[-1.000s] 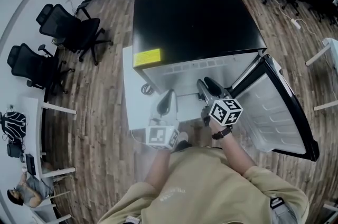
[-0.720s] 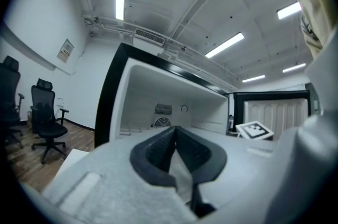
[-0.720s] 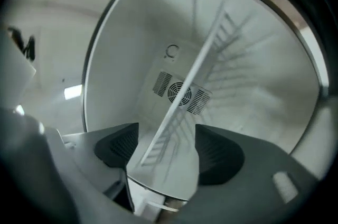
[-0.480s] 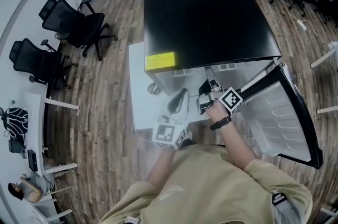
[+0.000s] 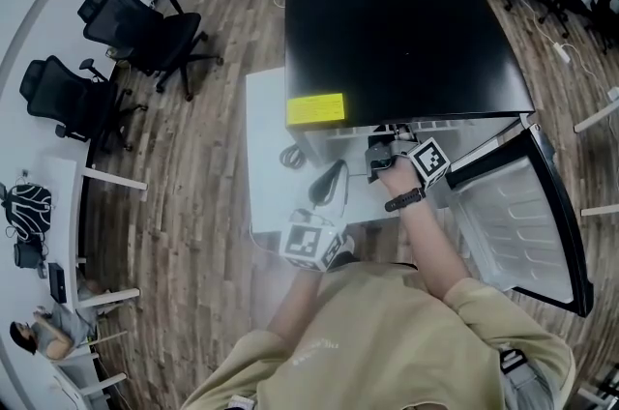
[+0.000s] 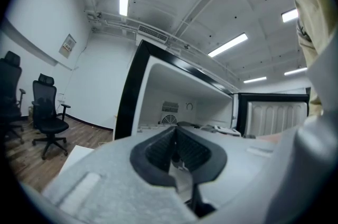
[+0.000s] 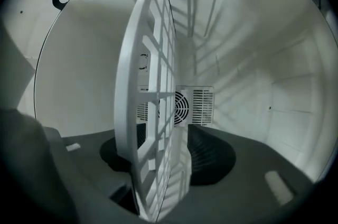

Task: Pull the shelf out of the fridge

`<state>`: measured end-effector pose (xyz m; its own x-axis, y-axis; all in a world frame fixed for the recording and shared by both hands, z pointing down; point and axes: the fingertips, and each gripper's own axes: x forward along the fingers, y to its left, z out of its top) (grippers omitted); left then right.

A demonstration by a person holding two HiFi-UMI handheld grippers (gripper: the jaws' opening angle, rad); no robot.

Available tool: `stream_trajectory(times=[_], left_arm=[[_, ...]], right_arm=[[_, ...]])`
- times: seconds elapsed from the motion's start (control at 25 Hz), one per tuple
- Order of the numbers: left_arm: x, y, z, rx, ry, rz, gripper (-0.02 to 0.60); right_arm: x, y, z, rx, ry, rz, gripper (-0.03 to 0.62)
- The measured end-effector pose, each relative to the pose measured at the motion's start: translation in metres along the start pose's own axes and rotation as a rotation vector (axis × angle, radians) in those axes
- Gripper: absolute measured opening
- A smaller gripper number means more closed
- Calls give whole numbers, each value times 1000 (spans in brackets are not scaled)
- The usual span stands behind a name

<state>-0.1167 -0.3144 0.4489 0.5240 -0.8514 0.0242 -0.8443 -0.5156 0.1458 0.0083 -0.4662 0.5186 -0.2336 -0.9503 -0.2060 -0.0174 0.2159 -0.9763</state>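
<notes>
- The person's tan sleeve (image 5: 435, 273) reaches from the body toward the fridge.
- The left gripper (image 6: 176, 149) hangs in front of the fridge, just outside it. Its two dark jaws are pressed together with nothing in them.
- The right gripper (image 7: 163, 165) is a bit farther on, poked into the open front of the fridge. Its jaws have just been closing, and they now squeeze the front edge of the shelf (image 7: 153, 85).
- The shelf is a white grid. It sits inside the fridge and runs from the jaws toward the back wall. In the right gripper view it looks stood up on its side.
- The fridge (image 5: 406, 41) has a black top and a yellow label (image 5: 316, 108). Its door (image 5: 513, 215) is swung wide open on the right.
- A round fan vent (image 7: 182, 106) is on the white back wall inside.
- Far off to the left, two black chairs (image 5: 135, 26) stand on the wood floor (image 5: 193, 166).
</notes>
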Motion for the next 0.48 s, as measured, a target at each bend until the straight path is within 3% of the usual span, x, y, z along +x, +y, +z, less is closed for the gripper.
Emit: stream_trajectory(times=[0.12,0.2,0.48], left_arm=[[-1,4,0,-5,0,0,2],[0,3,0,-6,0,-4,3],[1,-12,-2,-7,-5,-29,3]], right_arm=[[3,4,0,-46,-8,1,171],[4,6,-2,-83,13,-11,54],[0,4,-4,7,62,4,37]])
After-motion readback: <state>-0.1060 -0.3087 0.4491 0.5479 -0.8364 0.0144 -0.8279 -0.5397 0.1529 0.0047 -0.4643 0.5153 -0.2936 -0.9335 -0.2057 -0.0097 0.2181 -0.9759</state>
